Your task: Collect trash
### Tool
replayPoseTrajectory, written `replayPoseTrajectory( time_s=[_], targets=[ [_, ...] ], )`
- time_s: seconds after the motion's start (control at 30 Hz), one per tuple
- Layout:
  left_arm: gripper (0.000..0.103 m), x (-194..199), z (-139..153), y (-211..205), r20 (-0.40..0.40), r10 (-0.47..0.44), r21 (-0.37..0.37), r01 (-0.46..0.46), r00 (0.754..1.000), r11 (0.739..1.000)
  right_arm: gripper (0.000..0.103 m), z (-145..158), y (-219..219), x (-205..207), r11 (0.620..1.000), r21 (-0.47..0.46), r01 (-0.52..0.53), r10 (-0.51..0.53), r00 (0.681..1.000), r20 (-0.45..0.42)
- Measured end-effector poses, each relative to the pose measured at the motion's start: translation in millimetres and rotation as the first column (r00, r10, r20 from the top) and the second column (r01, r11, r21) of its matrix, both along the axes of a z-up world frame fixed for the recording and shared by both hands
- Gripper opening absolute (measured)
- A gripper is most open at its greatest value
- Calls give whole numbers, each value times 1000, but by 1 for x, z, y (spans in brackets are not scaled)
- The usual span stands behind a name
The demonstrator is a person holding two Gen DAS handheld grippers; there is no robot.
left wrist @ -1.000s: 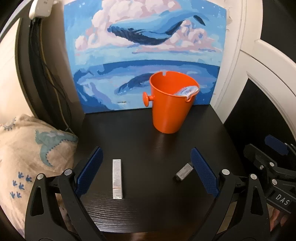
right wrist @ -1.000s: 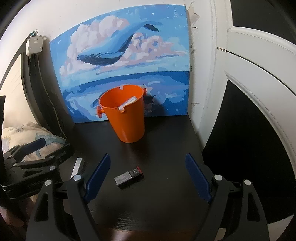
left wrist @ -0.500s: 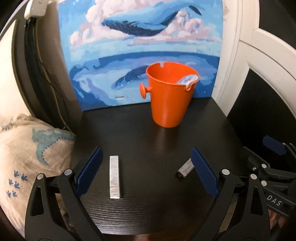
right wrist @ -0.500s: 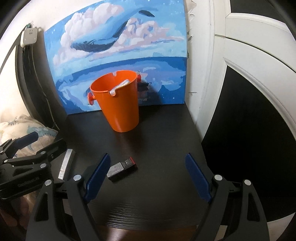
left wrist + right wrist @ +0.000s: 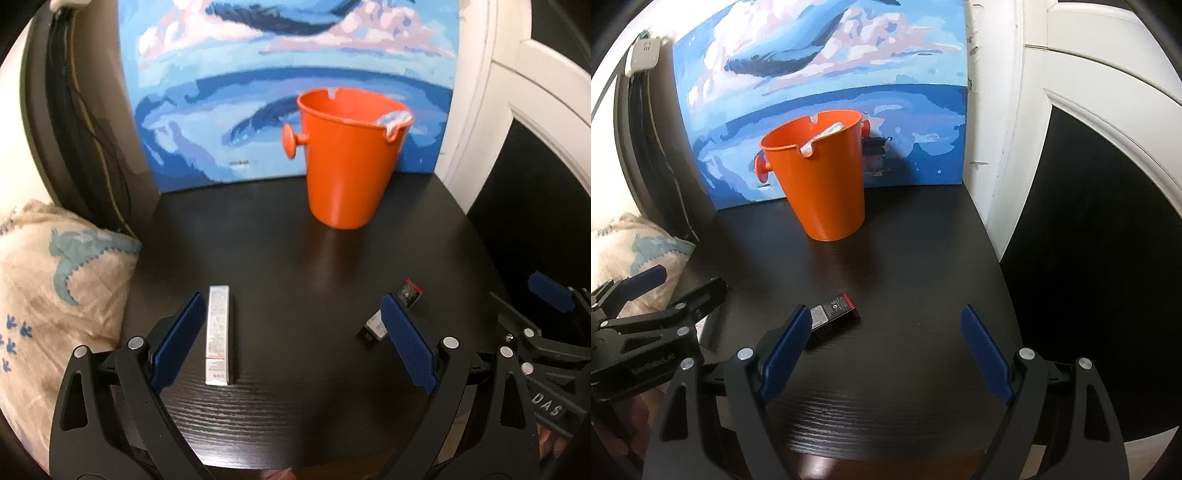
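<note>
An orange bucket (image 5: pixel 349 162) stands at the back of a dark table (image 5: pixel 295 258), with a white wrapper (image 5: pixel 395 119) on its rim; it also shows in the right wrist view (image 5: pixel 827 184). A long silver box (image 5: pixel 218 334) lies just inside the left finger of my open left gripper (image 5: pixel 291 339). A small black and red box (image 5: pixel 833 314) lies by the left finger of my open right gripper (image 5: pixel 886 350); it also shows in the left wrist view (image 5: pixel 391 314). Both grippers are empty and hover low over the table's front.
A blue whale painting (image 5: pixel 288 92) leans on the wall behind the bucket. A beige cushion (image 5: pixel 55 277) lies left of the table. Black cables (image 5: pixel 85 122) hang at back left. White door trim (image 5: pixel 1015 147) borders the right edge.
Both grippers have moved forward and lower toward the table. The silver box now sits by the left gripper's left finger, the black box by the right gripper's left finger.
</note>
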State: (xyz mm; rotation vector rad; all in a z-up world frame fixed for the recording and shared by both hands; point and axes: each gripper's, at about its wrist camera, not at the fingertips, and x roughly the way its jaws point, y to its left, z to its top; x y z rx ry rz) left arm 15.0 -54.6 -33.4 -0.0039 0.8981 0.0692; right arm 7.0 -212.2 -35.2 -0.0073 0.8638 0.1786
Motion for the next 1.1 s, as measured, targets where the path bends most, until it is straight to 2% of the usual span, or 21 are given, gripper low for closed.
replayPoseTrajectory(
  time_s=[0.67, 0.9, 1.1],
  targets=[
    [94, 6, -8, -1, -19, -6, 12, 6, 1000, 1000, 83, -10, 5, 3, 1000, -12, -5, 4, 1000, -28],
    [98, 5, -11, -4, -12, 0, 59, 1, 1000, 998, 84, -11, 3, 4, 1000, -12, -1, 1, 999, -33],
    [98, 4, -11, 1, 2, -4, 12, 4, 1000, 1000, 84, -10, 1, 3, 1000, -10, 6, -7, 999, -32]
  ],
)
